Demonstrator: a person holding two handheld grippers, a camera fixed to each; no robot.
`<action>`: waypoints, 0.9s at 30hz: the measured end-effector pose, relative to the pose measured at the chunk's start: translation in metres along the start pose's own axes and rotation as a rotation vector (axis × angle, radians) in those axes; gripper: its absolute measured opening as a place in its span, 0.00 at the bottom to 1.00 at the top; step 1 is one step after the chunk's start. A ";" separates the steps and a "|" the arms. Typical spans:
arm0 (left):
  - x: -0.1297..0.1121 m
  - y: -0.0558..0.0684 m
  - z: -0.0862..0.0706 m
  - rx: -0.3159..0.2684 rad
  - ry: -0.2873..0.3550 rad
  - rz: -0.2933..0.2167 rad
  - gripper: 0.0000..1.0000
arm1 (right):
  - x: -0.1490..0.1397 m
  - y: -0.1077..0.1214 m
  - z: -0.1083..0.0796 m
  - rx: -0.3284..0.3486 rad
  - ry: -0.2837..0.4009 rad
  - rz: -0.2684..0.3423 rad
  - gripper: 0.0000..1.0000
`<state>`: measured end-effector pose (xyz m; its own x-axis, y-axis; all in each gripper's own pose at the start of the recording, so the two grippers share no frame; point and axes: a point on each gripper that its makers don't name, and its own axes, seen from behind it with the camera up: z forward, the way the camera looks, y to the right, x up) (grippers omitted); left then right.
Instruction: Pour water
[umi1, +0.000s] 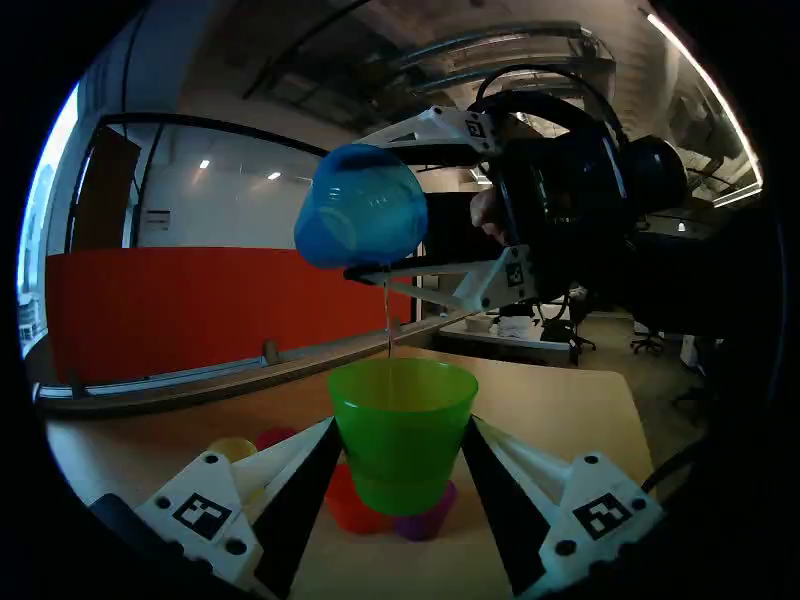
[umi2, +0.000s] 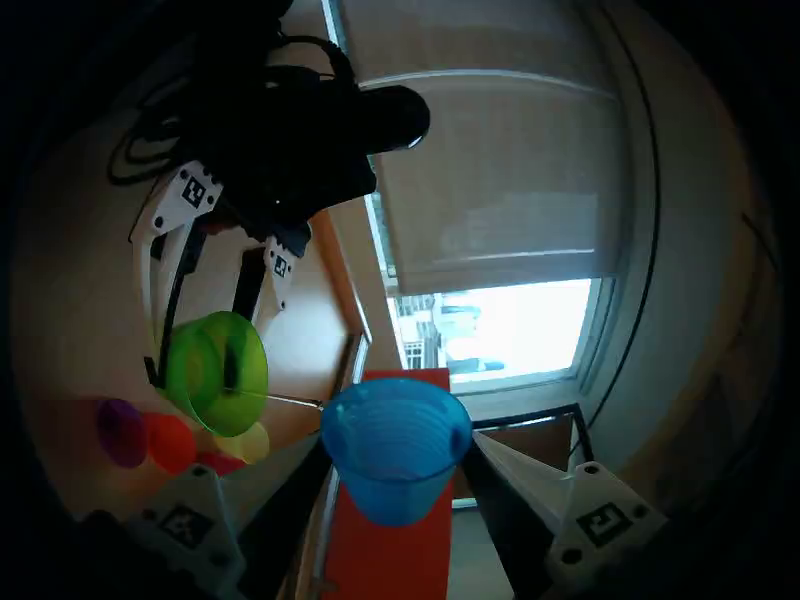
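Note:
In the left gripper view my left gripper (umi1: 400, 450) is shut on a green cup (umi1: 402, 430), held upright above the table. Above it the right gripper (umi1: 385, 205) holds a blue cup (umi1: 360, 205) tipped over, and a thin stream of water (umi1: 387, 320) falls from it into the green cup. In the right gripper view my right gripper (umi2: 395, 470) is shut on the blue cup (umi2: 395, 460), its mouth facing the camera. The green cup (umi2: 215, 372) sits farther off between the left gripper's fingers (umi2: 165, 270), with the water stream (umi2: 285, 398) reaching it.
Small coloured cups lie on the wooden table (umi1: 560, 410): red (umi1: 350, 505), purple (umi1: 430, 520), yellow (umi1: 232, 448) and pink (umi1: 272, 437). An orange partition (umi1: 200, 310) and a rail run behind the table. A bright window (umi2: 500, 335) and office chairs (umi1: 650, 340) stand beyond.

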<state>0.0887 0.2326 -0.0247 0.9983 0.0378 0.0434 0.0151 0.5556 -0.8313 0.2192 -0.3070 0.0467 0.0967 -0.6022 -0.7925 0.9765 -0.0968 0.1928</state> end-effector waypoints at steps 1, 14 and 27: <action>0.000 0.000 0.000 0.001 0.000 0.000 0.81 | 0.000 0.000 0.000 0.001 0.000 -0.001 0.89; 0.003 -0.001 0.001 0.004 0.004 0.001 0.81 | 0.004 0.001 -0.002 0.001 0.000 -0.019 0.89; 0.002 -0.001 0.000 0.005 0.002 0.001 0.81 | 0.010 0.001 -0.004 0.000 0.001 -0.044 0.89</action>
<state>0.0912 0.2320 -0.0242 0.9985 0.0366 0.0412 0.0136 0.5594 -0.8288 0.2217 -0.3102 0.0367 0.0538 -0.5963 -0.8010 0.9797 -0.1234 0.1577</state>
